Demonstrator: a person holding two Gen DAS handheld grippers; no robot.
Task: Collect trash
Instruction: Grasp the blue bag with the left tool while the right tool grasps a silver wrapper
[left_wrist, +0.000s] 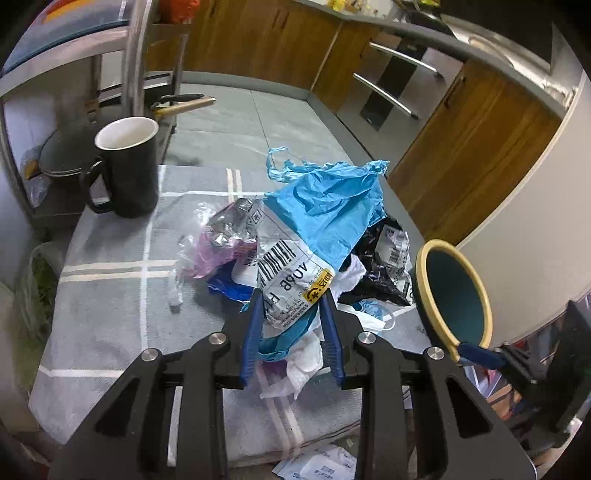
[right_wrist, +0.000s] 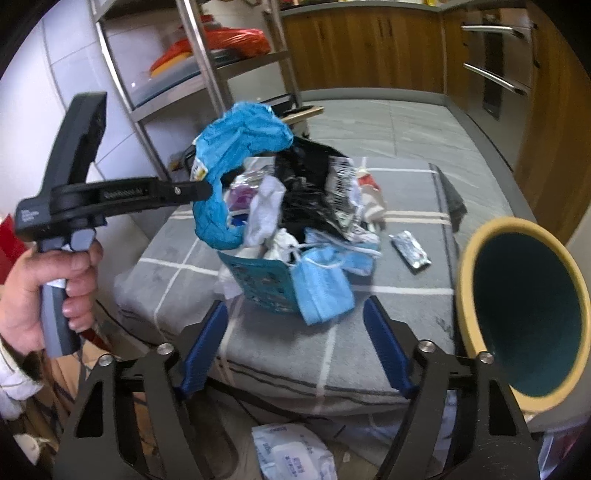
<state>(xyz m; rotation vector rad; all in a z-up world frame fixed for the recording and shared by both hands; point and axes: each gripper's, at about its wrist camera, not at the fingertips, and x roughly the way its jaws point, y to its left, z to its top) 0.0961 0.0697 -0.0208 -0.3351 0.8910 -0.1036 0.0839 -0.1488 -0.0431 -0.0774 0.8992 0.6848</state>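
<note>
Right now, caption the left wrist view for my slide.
Left hand-held gripper shut on blue bag in trash pile, black mug behind.

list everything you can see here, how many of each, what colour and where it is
trash pile: one heap, mixed colours, middle of the cloth
blue plastic bag: one, blue, on the heap, pinched by the left gripper
face masks: at least two, light blue, heap's near edge
foil wrapper: one, silvery, on the cloth right of the heap
black mug: one, black with white inside, far left corner
teal cup: one, teal with yellow rim, right edge
checked cloth: one, grey with white lines, under everything
left gripper: one, black with blue pads, shut on the bag
right gripper: one, same colours, open before the heap
</note>
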